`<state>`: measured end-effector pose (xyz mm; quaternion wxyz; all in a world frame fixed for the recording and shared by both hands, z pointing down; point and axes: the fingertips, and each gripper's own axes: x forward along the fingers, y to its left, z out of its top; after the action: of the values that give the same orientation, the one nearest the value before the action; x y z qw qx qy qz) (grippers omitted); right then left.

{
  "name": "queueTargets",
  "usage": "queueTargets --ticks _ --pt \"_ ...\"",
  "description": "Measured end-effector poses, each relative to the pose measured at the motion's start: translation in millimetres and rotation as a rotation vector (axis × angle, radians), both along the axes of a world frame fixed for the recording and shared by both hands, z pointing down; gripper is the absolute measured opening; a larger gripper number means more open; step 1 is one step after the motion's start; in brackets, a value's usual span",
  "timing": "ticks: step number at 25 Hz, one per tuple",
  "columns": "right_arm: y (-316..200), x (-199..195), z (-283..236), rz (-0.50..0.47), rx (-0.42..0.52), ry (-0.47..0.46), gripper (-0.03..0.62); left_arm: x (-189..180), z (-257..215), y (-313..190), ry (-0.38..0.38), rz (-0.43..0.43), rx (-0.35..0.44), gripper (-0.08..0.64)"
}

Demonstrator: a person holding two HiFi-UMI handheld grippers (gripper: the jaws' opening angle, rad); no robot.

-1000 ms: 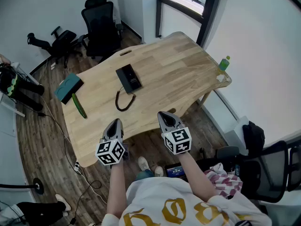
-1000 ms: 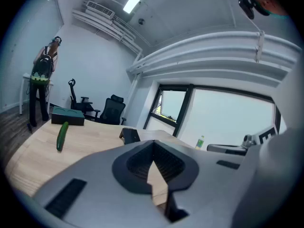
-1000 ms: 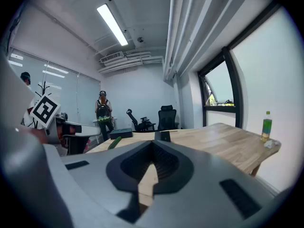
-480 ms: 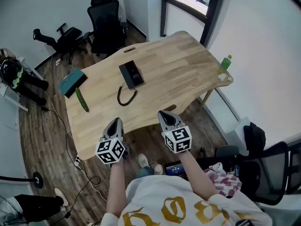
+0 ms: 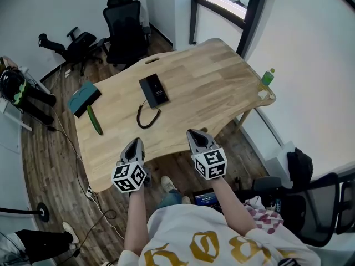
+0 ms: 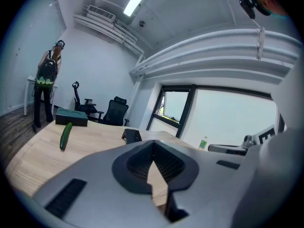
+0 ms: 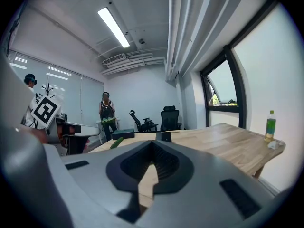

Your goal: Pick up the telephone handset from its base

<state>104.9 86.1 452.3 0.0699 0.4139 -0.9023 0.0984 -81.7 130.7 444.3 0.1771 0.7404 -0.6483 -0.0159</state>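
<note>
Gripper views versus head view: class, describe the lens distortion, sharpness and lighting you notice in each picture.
Left gripper view: heavy fisheye, dark rounded corners, white beams bowed, left gripper looming large up close. Right gripper view: same bending, window frame curved, ceiling lamp bright. Head view: sharp, evenly lit.

Open tabletop (image 5: 211, 87) near telephone (image 5: 153, 90) — coiled cord (image 5: 145, 118) in front, cucumber (image 5: 94, 121) left

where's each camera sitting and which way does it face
Head view: on the person's head, looking steeply down at the table and telephone; forearms, left gripper and right gripper show.
Left gripper view: on that gripper, facing across the table; its shut fingers show.
Right gripper view: same, on the right one; shut fingers.
Shared: all see the cucumber.
</note>
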Motion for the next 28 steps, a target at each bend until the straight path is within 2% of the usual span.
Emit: queueTargets --ticks 6,12,20,28 --pt "-42.5 -12.0 13.1 0.0 -0.028 0.01 0.005 -12.8 13.4 -40.0 0.019 -0.008 -0.021 0.006" --pt "-107.9 -26.8 21.7 0.032 -0.059 0.023 0.005 -32.1 23.1 -107.5 0.033 0.014 -0.05 0.006" --pt "-179.1 -74.4 27.0 0.035 -0.08 0.062 0.005 -64.5 31.7 -192.1 0.06 0.051 -0.072 0.006" --pt "-218.6 -89.9 36.2 0.074 -0.095 0.079 0.005 -87.1 38.7 -241.6 0.079 0.075 -0.076 0.006"
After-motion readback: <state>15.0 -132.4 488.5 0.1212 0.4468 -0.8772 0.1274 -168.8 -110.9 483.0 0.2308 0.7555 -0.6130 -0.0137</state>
